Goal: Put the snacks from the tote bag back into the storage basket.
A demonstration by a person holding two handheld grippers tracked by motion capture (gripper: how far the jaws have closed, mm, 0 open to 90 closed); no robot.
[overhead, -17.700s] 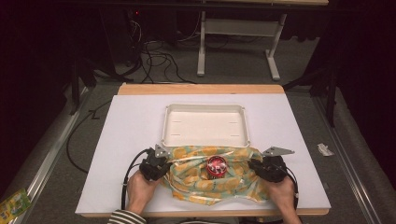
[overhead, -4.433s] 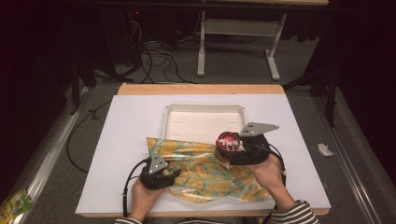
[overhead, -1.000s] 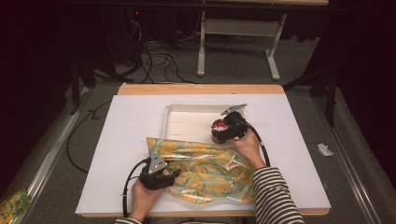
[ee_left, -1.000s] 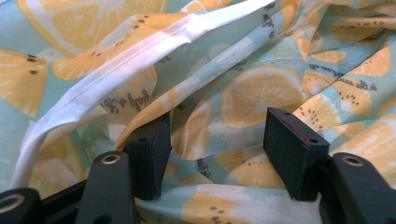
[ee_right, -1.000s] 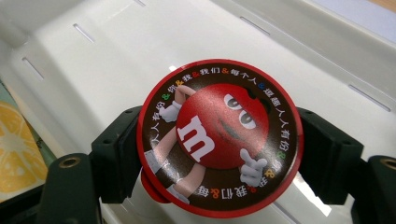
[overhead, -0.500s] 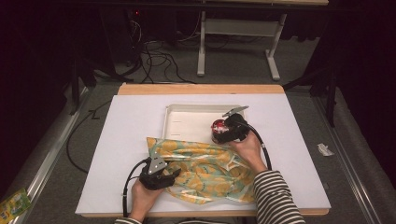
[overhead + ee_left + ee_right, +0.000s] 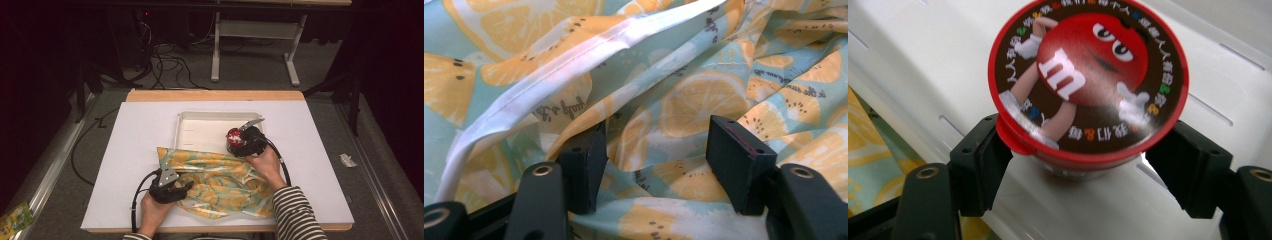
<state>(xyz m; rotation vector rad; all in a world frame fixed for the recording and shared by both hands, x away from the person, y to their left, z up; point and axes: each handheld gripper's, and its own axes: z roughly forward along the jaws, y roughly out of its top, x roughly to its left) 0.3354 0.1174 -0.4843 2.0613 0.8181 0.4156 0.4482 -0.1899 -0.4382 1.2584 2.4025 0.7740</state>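
The right gripper [image 7: 239, 141] is holding a small round tub [image 7: 233, 140] with a red-rimmed lid over the near right corner of the white tray [image 7: 200, 127]. In the right gripper view its jaws are flanking the tub [image 7: 1088, 85] just below the lid rim – the left pad is pressing against the side, while on the right a thin bright gap is showing between pad and tub, so whether the grip is firm I cannot tell. The jaws have just been closing a little, with the tub between them. The tub is tilting so that its lid (a red cartoon candy face ringed with small lettering) is facing the camera, and the tray floor [image 7: 908, 65] is lying below and behind it.

Compared with a second ago, the tub is sitting slightly nearer the tray's front edge, and the right hand has barely shifted. Far earlier the tub was lying on the fruit-print cloth [image 7: 220, 180], in front of the tray.

The left gripper [image 7: 172, 187] is resting on the cloth's left part, in front of the tray on the table [image 7: 140, 130] – the same spot as before. Its jaws are standing apart, with folds of cloth [image 7: 684, 100] bunching between and under them, and neither pad is pinching it.
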